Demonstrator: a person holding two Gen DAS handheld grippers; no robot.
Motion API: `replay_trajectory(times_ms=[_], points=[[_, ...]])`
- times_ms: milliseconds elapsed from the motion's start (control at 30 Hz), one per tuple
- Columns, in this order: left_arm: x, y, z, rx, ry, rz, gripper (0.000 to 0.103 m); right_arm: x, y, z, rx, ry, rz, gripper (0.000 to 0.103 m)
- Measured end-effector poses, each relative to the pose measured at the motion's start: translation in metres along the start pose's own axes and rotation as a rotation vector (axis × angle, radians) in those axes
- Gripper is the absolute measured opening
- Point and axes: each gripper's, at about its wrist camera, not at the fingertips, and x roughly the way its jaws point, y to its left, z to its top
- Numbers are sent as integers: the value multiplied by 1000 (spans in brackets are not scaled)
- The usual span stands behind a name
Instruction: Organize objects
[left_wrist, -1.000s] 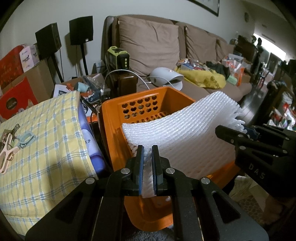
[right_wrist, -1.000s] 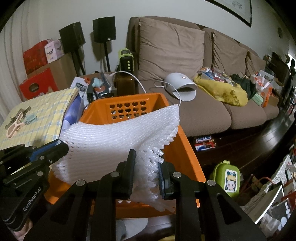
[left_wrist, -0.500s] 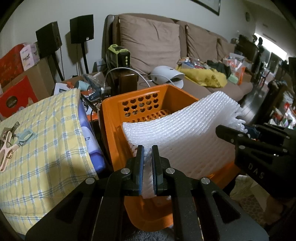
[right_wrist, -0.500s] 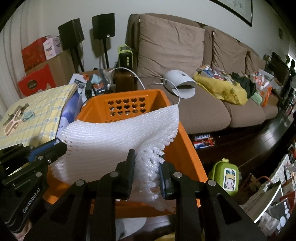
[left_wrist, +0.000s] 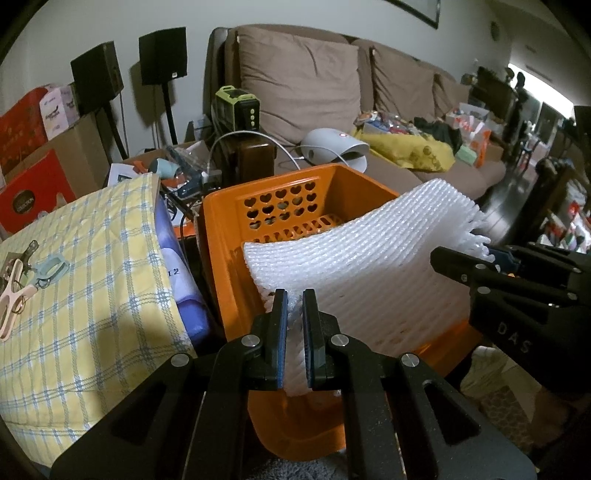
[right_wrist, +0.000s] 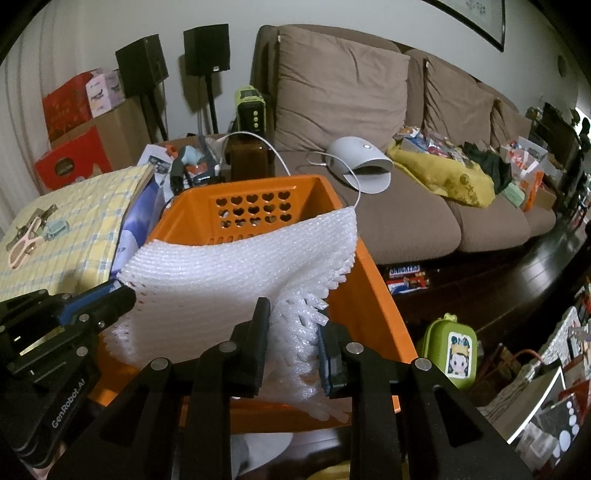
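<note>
The brown sofa (right_wrist: 406, 206) fills the background from twelve to three o'clock, and in front of it stands the orange basket (left_wrist: 236, 266) with heart-shaped holes. A white foam mesh sheet (left_wrist: 362, 266) arches over the basket's mouth, probably held taut so it can be lowered inside flat. The left tool (left_wrist: 294, 325) pinches its near edge at six o'clock, while the right tool (right_wrist: 291, 343) clamps the bunched fringed edge.

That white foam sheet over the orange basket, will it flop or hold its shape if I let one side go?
The foam sheet bows between the left gripper and right gripper, so it probably droops. It looks light and springy. Its fringed edge may snag on the basket.
</note>
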Motion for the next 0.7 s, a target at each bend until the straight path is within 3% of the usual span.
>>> replay_trajectory(times_ms=[700], points=[[2,0,-2,0,5,0,7,4,-1,-2,-2,22,2,22]])
